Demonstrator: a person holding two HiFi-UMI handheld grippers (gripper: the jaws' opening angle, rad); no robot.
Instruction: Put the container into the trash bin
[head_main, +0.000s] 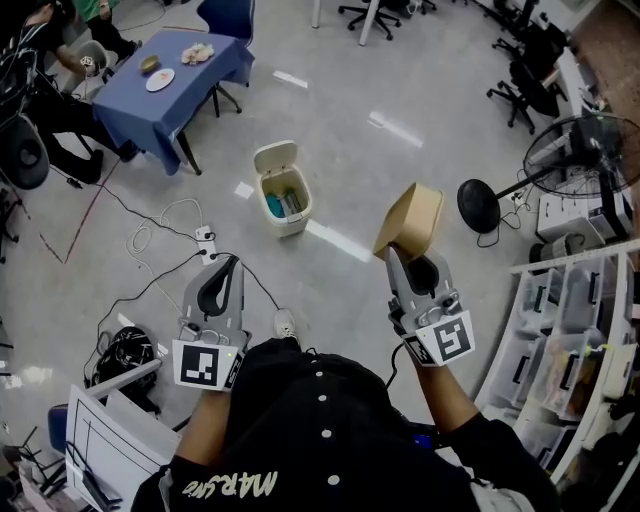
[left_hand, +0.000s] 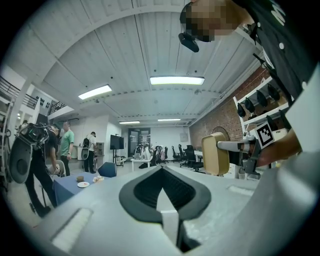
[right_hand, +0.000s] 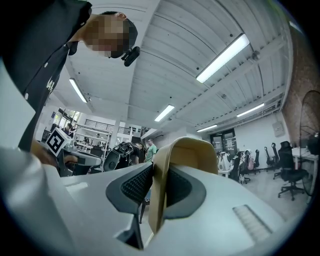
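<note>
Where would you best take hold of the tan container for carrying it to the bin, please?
By its thin side wall, jaws straddling the rim from the open edge. The container is a wide tub, probably too broad to span; the right gripper holds it so.

The container (head_main: 415, 218) is plain tan, like cardboard, without any print. The left gripper (head_main: 228, 260) and the right gripper (head_main: 402, 252) are both light grey, and their fingers (head_main: 237, 288) have a black ribbed lining. Each carries a cube (head_main: 208, 364) with black-and-white square markers. The trash bin (head_main: 292, 226) is cream, with something teal inside. The floor (head_main: 400, 170) is pale grey with bright reflections. The worktop (head_main: 125, 100) has a blue cloth and a white plate (head_main: 160, 80). The person's top (head_main: 330, 420) is black with small white buttons and pale lettering. In the left gripper view the brick wall (left_hand: 220, 117) is reddish brown and the ceiling (left_hand: 125, 45) is white.
</note>
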